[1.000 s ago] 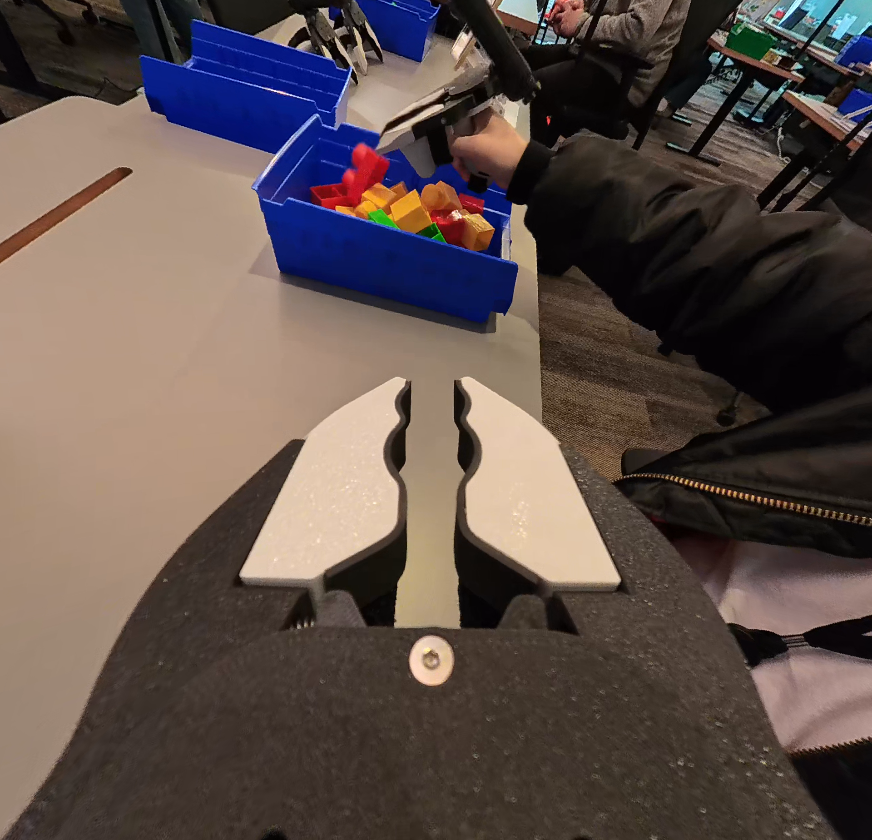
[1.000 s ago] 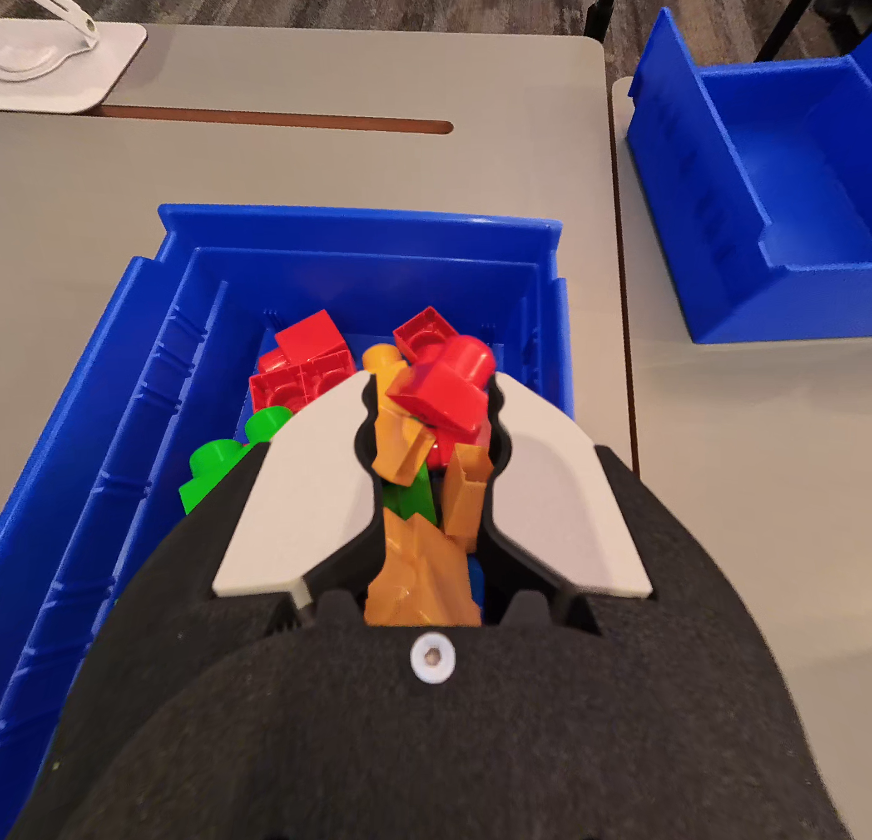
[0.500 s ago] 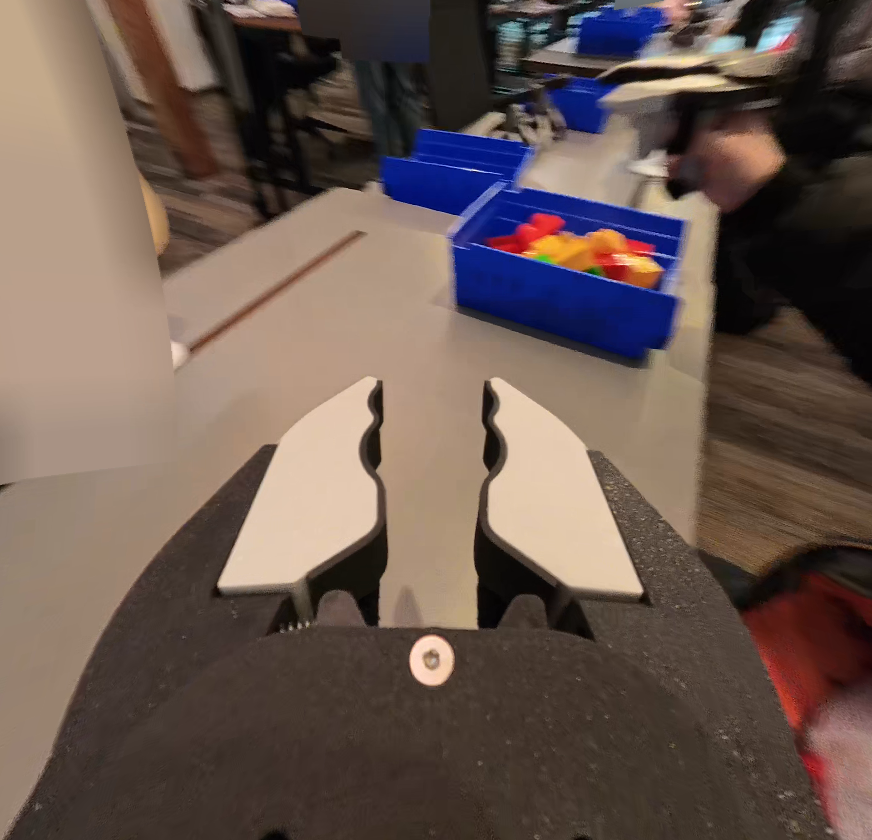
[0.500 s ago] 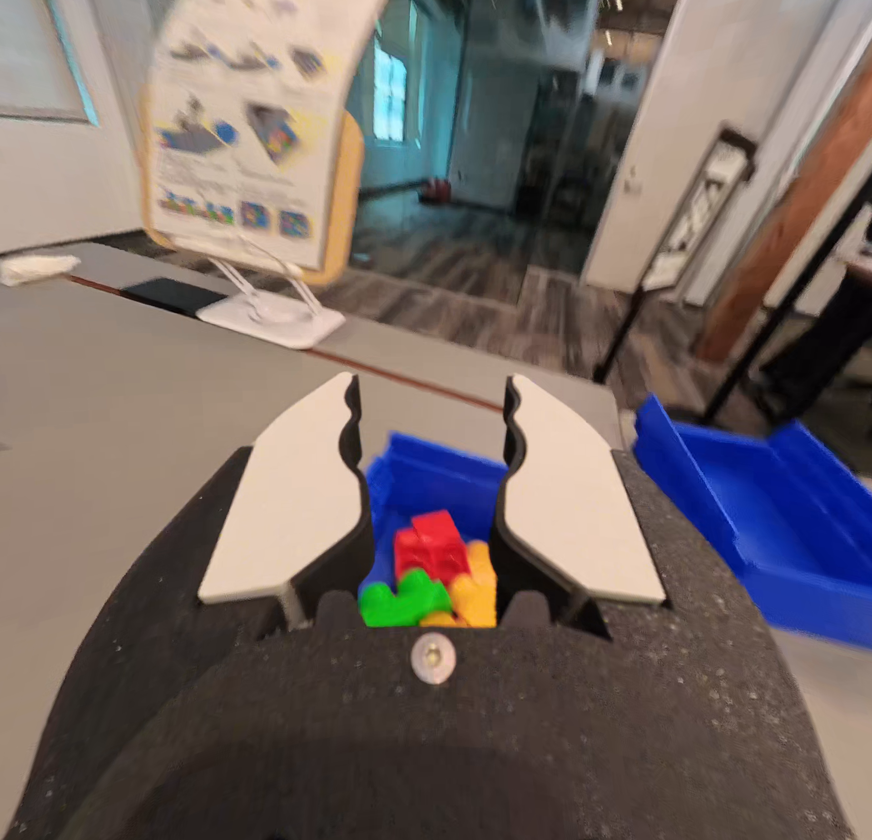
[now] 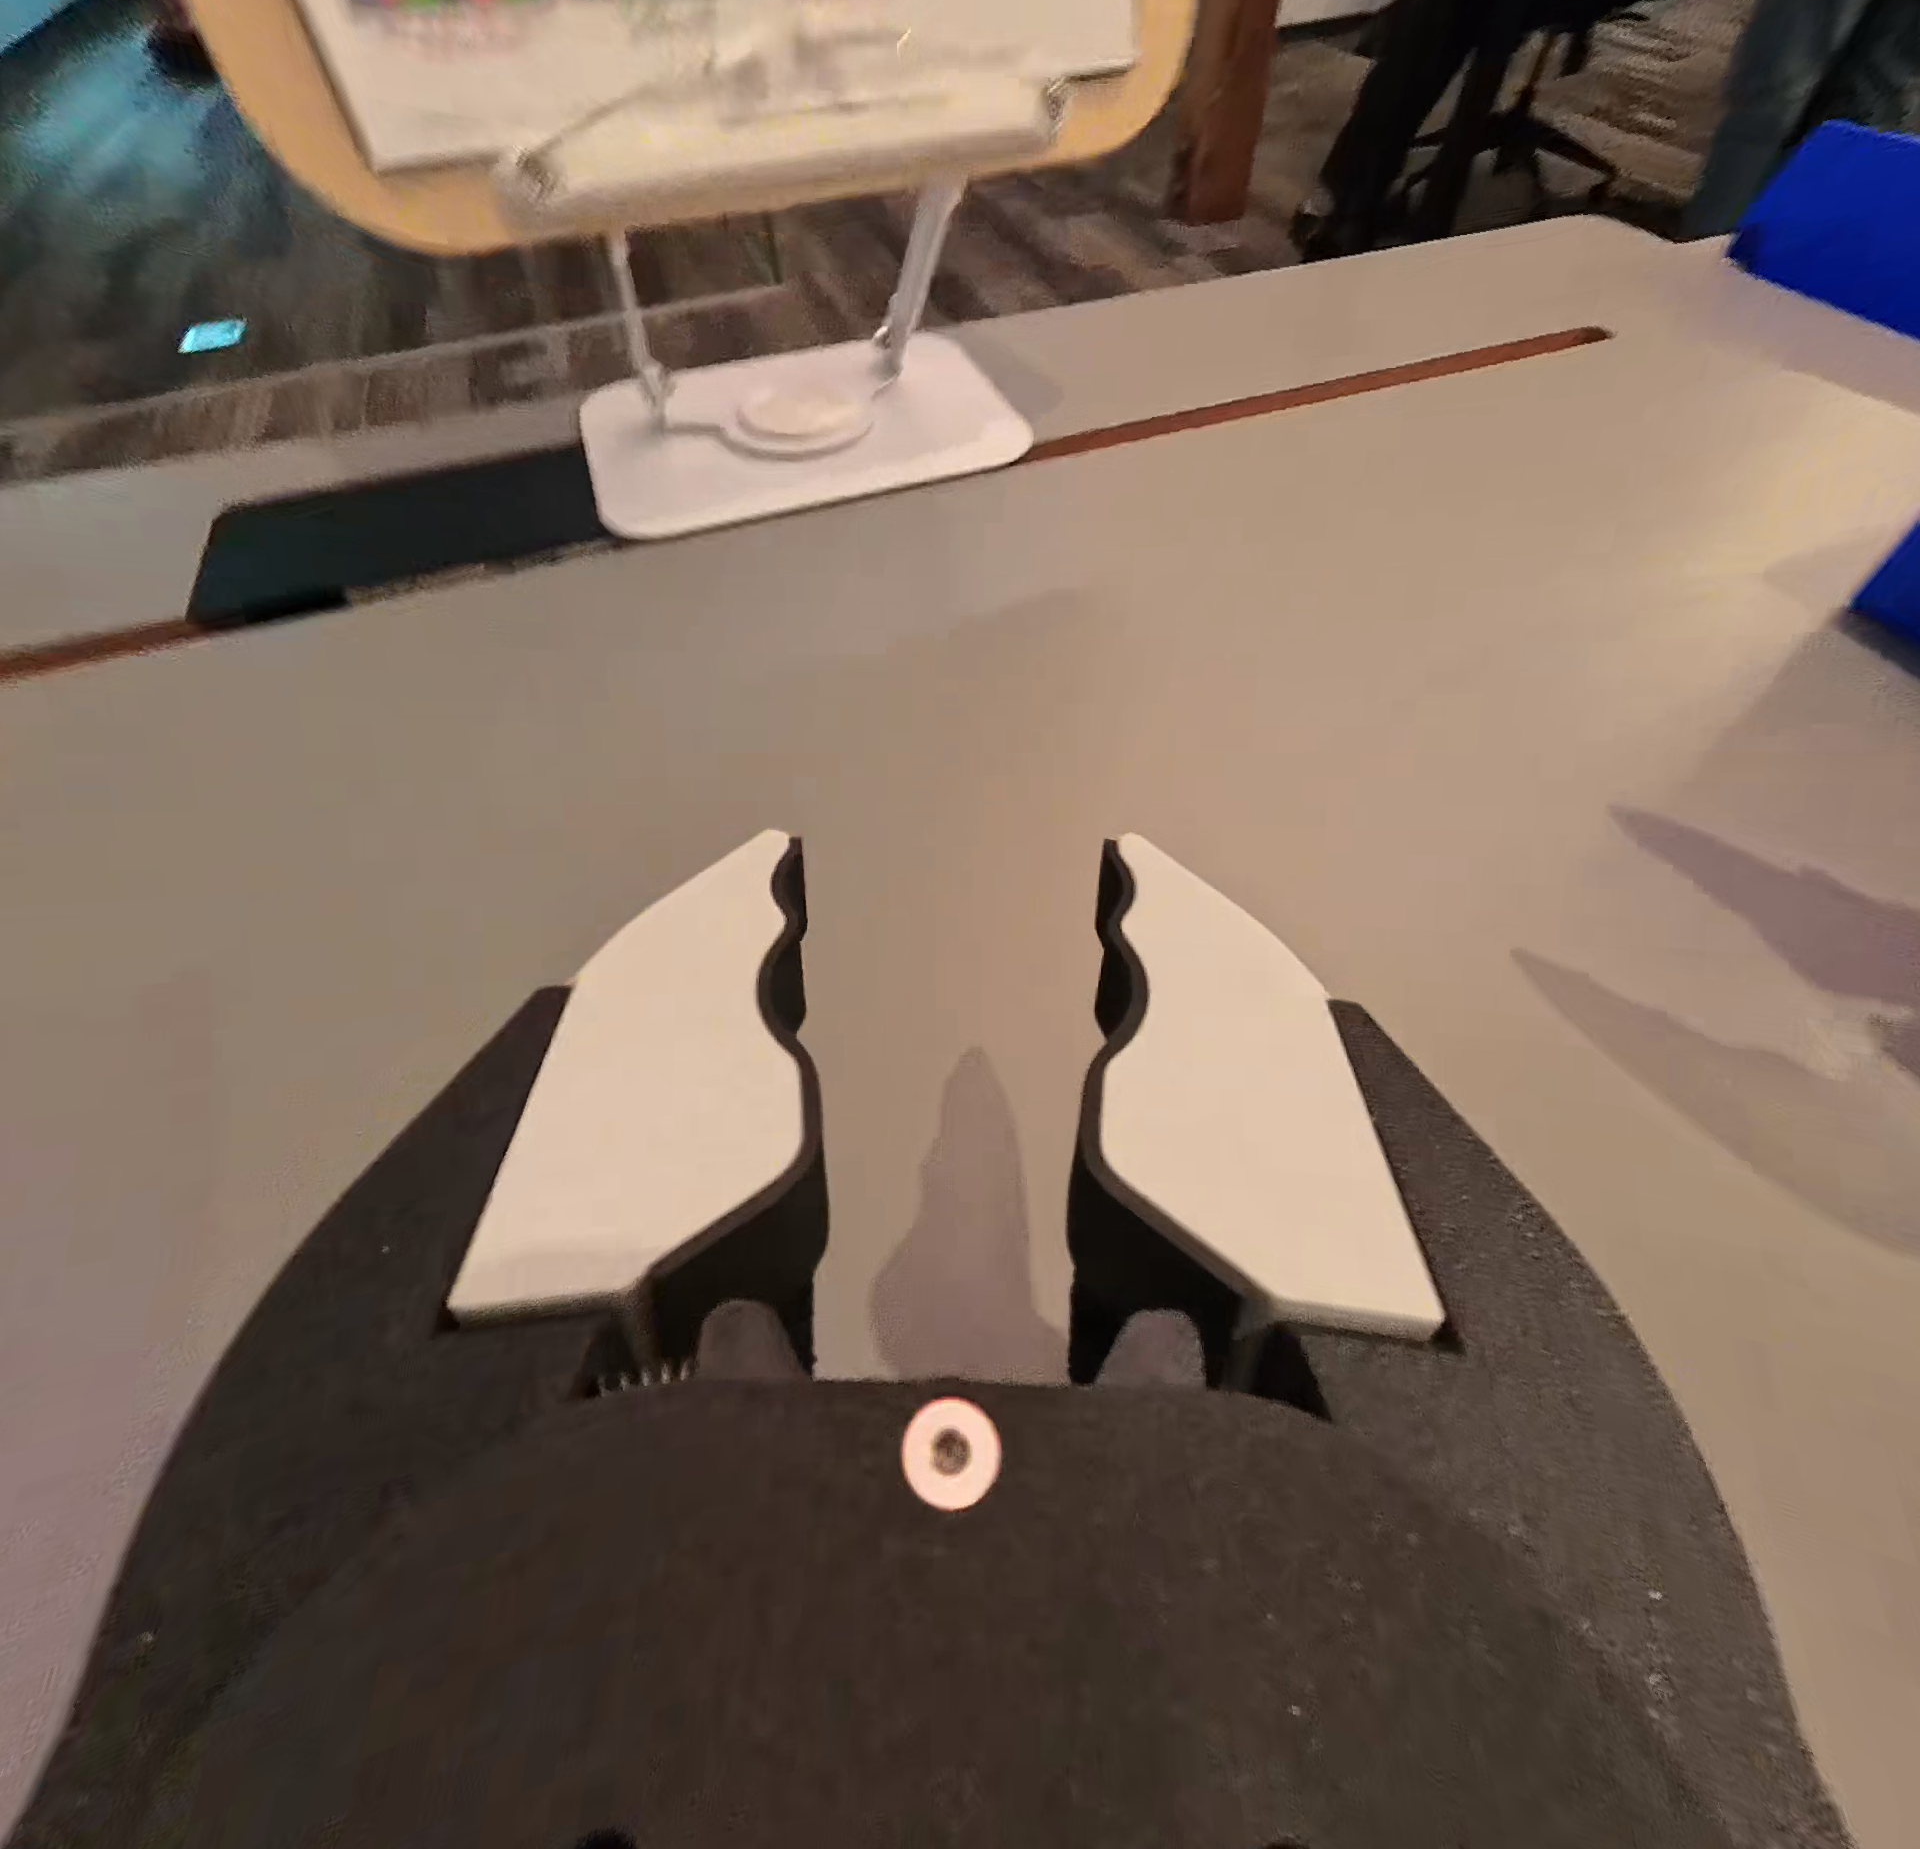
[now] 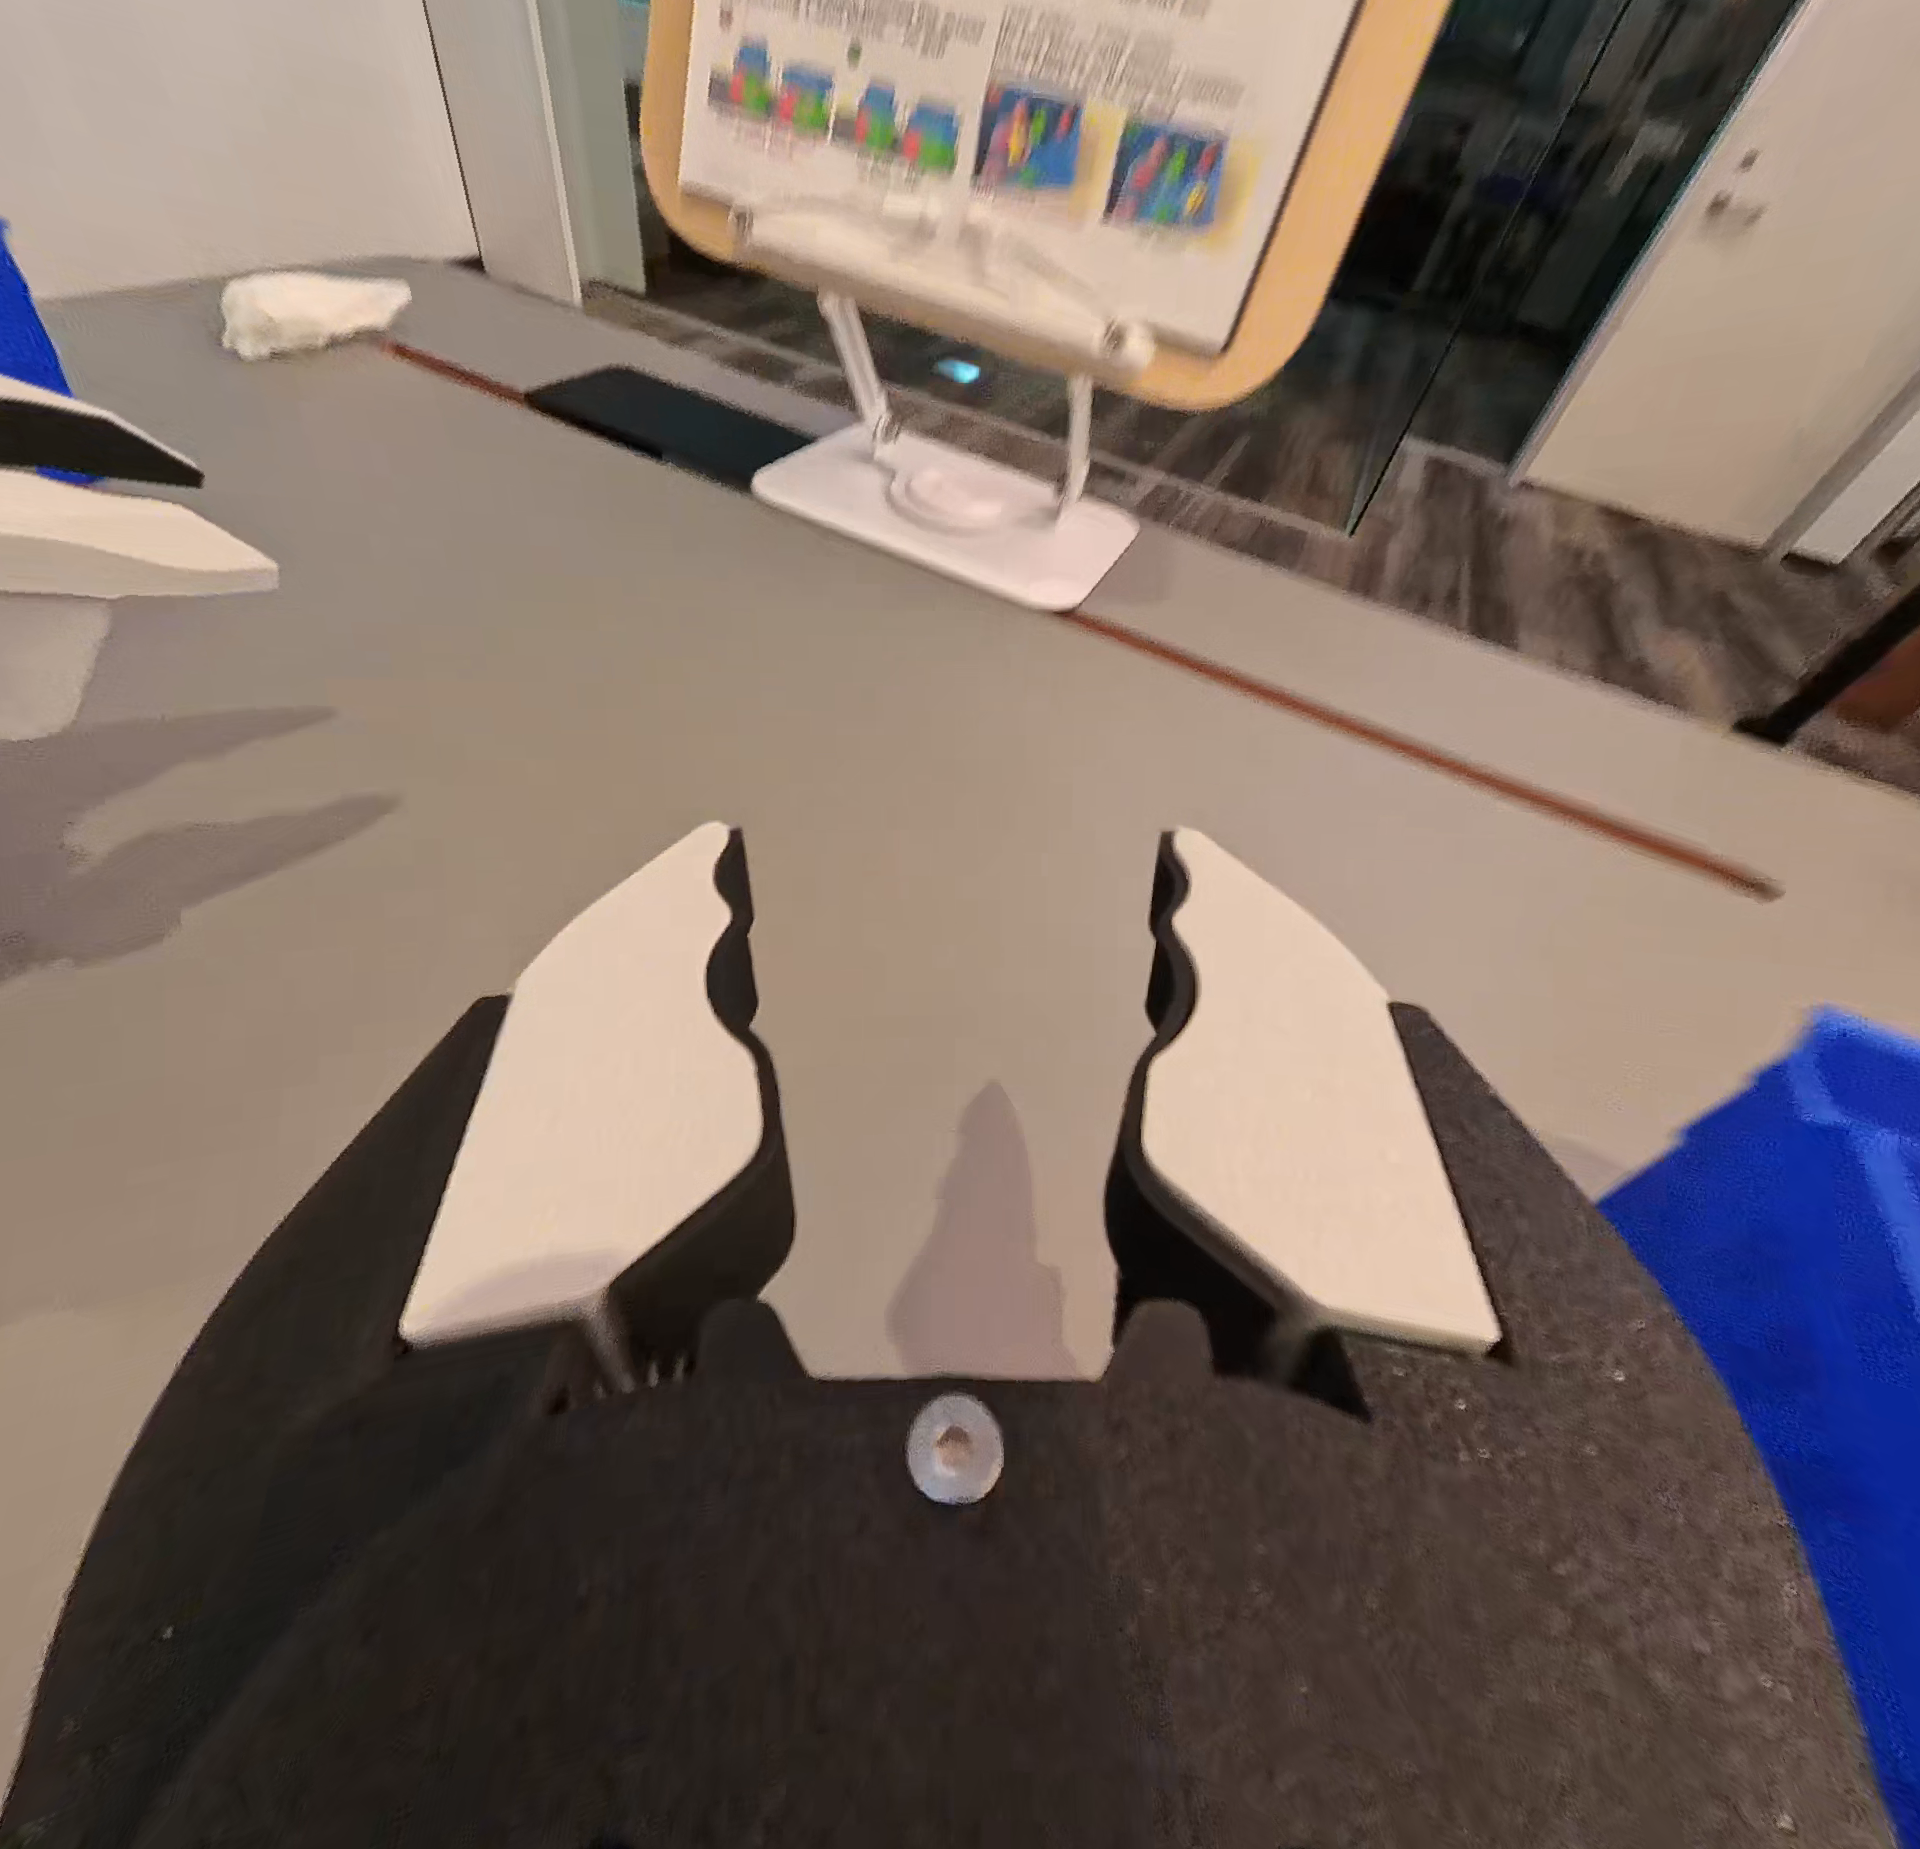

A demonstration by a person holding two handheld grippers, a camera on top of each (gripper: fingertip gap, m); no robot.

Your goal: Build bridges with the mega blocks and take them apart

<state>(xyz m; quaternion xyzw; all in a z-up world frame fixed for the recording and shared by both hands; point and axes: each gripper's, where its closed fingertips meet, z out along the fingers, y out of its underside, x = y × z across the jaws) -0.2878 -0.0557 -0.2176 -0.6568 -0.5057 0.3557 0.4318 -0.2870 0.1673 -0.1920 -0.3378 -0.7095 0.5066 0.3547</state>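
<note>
Blue bin right of right tongs, both gaping

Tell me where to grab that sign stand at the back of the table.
Likely pinch one thin strut from the front with the open right gripper, a finger either side. The white base lies flat on the table, leaving little edge to pinch; the board looks too wide for the jaws.
</note>
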